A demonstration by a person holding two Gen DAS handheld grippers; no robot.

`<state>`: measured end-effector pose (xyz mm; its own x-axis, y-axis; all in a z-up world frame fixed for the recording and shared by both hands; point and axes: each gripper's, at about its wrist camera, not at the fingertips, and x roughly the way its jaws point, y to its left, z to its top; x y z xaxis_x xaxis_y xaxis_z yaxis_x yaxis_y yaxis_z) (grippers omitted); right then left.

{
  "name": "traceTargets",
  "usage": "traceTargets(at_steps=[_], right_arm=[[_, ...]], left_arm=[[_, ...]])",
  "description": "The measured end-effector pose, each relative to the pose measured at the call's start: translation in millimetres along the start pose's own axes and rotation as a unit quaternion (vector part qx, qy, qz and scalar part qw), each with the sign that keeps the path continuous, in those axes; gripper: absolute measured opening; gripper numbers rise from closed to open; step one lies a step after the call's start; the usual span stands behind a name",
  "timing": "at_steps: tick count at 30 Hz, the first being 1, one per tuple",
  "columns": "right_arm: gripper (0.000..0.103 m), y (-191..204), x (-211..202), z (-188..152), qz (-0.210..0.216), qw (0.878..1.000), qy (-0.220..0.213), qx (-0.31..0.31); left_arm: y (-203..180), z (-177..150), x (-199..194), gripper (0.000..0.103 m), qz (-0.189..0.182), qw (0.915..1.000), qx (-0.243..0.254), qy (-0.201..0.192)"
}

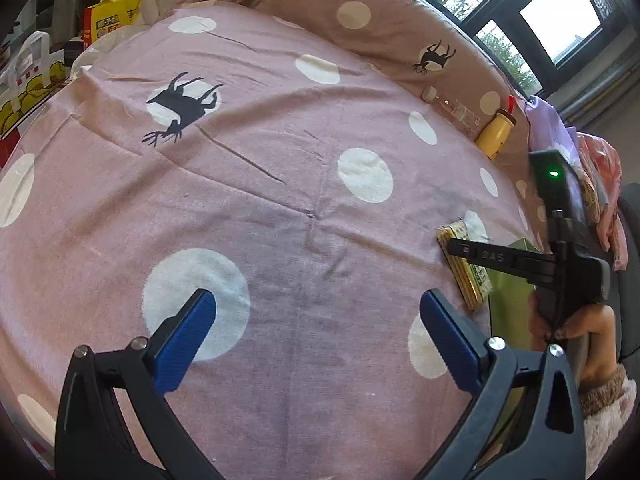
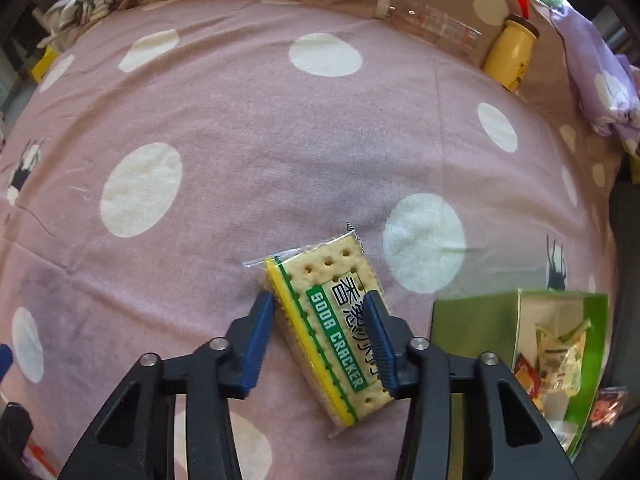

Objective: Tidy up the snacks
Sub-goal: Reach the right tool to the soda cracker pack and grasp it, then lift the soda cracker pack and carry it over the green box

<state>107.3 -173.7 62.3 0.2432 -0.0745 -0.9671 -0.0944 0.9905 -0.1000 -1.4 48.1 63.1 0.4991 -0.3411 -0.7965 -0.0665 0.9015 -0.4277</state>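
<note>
A clear-wrapped soda cracker pack (image 2: 328,320) with a green and yellow label lies on the pink dotted bedsheet (image 2: 240,140). My right gripper (image 2: 318,304) points down over it, its blue pads pressed against the pack's two long sides. Just right of it stands an open green box (image 2: 472,320) with snack packets (image 2: 560,356) inside. In the left wrist view the same pack (image 1: 466,276) and box (image 1: 508,292) sit at the right edge, with a hand (image 1: 592,340) on the tool. My left gripper (image 1: 316,304) hovers open over bare sheet, nothing between its fingers.
A clear plastic bottle (image 2: 432,24) and a yellow bottle (image 2: 512,52) lie against the brown dotted pillow (image 1: 360,12) at the back. A purple cloth (image 2: 600,80) is at the right. Yellow bags (image 1: 112,20) sit beyond the bed's left edge.
</note>
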Motion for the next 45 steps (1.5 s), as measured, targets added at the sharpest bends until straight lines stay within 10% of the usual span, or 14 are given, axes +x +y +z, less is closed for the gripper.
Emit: traceTargets(at_steps=[4,7,11,20,25,30,45], right_arm=[[0.024,15,-6,-9,0.078,0.997,0.02,-0.006],[0.027,18,-9,-5,0.009,1.0,0.005,-0.024],[0.085,14,-12,8,-0.014,0.999,0.006,-0.052],[0.085,0,36,37,-0.017,0.995,0.063,-0.069],[0.061,-6,30,34,0.057,0.996,0.063,-0.03],[0.058,2,17,14,0.138,0.988,0.076,0.01],[0.066,3,-27,-62,0.236,0.955,-0.062,0.167]], left_arm=[[2,0,-1,0.102,0.003,1.0,-0.005,0.0],[1,-2,-3,0.102,-0.001,1.0,-0.002,0.0],[0,-2,-1,0.102,0.003,1.0,0.001,0.003],[-5,0,2,0.102,0.008,0.9999,0.013,0.008],[-5,0,5,0.102,0.017,0.9997,0.013,0.01],[-5,0,5,0.102,0.018,0.9997,0.011,0.008],[-5,-4,1,0.102,0.016,0.9998,0.01,0.005]])
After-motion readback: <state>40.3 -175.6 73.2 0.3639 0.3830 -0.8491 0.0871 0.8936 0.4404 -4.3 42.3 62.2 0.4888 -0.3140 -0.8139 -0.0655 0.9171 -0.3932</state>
